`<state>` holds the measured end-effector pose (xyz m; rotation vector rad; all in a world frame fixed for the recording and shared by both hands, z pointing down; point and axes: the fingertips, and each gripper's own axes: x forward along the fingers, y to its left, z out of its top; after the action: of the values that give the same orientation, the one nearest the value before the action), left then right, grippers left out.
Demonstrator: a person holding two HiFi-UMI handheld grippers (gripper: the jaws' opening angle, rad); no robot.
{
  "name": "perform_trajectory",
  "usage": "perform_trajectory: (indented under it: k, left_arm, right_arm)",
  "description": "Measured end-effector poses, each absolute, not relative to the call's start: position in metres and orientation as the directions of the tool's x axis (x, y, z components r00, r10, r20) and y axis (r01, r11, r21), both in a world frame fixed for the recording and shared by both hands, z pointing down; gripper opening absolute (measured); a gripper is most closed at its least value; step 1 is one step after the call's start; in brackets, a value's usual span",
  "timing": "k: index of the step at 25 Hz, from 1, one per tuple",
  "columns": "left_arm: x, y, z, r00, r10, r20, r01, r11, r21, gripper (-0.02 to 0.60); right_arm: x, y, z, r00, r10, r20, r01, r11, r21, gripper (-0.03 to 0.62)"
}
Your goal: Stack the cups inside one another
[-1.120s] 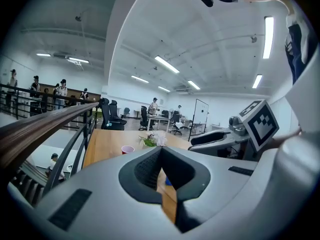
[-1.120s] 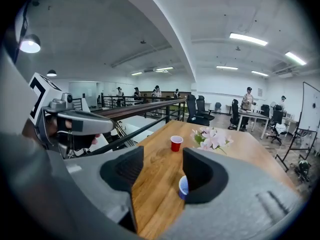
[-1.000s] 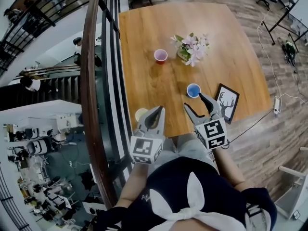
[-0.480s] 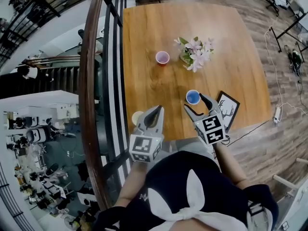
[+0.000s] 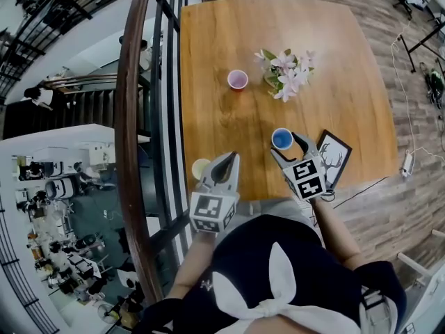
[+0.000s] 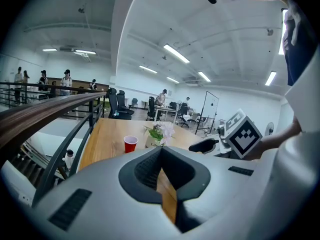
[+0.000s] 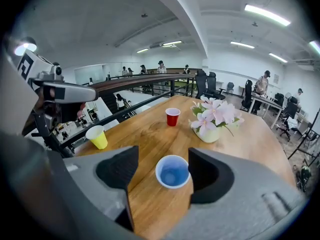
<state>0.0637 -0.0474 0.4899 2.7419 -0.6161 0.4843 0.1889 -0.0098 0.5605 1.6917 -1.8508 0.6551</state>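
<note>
Three cups stand apart on the wooden table (image 5: 222,33), none nested in another. The right gripper (image 5: 286,145) points down at the blue cup (image 5: 281,138), which stands upright near the table's near edge. Its jaws have just been opening and are now spread wide, with the cup between them; the right-hand pad sits just beside the rim, though whether it touches is hard to tell. The left gripper (image 5: 228,160) hangs over the near left corner with its jaws pressed together at the tips and nothing between them. The yellow cup (image 5: 201,168) stands just beside it, at the table's left edge by the railing (image 5: 128,117). The red cup (image 5: 238,79) (pale pink inside, seen from above) stands farther off, mid-table, near a vase of pink flowers (image 5: 285,74). A framed deer picture (image 5: 332,157) lies to the right of the right gripper.
</note>
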Motion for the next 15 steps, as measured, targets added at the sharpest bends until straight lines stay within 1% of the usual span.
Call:
perform_trajectory:
  k: [11, 13, 15]
  left_arm:
    - [0.075, -0.046, 0.499, 0.836, -0.364, 0.41, -0.47, -0.861, 0.194, 0.017]
    - [0.076, -0.047, 0.502, 0.832, -0.367, 0.416, -0.475, -0.858, 0.193, 0.017]
    - [0.077, -0.047, 0.504, 0.828, -0.369, 0.422, -0.48, -0.856, 0.193, 0.017]
  right_arm:
    - [0.202, -0.005, 0.599, -0.083, -0.669, 0.739, -0.993, 0.114, -0.008, 0.31]
    - [0.204, -0.005, 0.606, -0.086, -0.658, 0.748, -0.993, 0.113, -0.015, 0.339]
    - [0.204, -0.005, 0.612, -0.09, -0.648, 0.756, -0.994, 0.111, -0.023, 0.351]
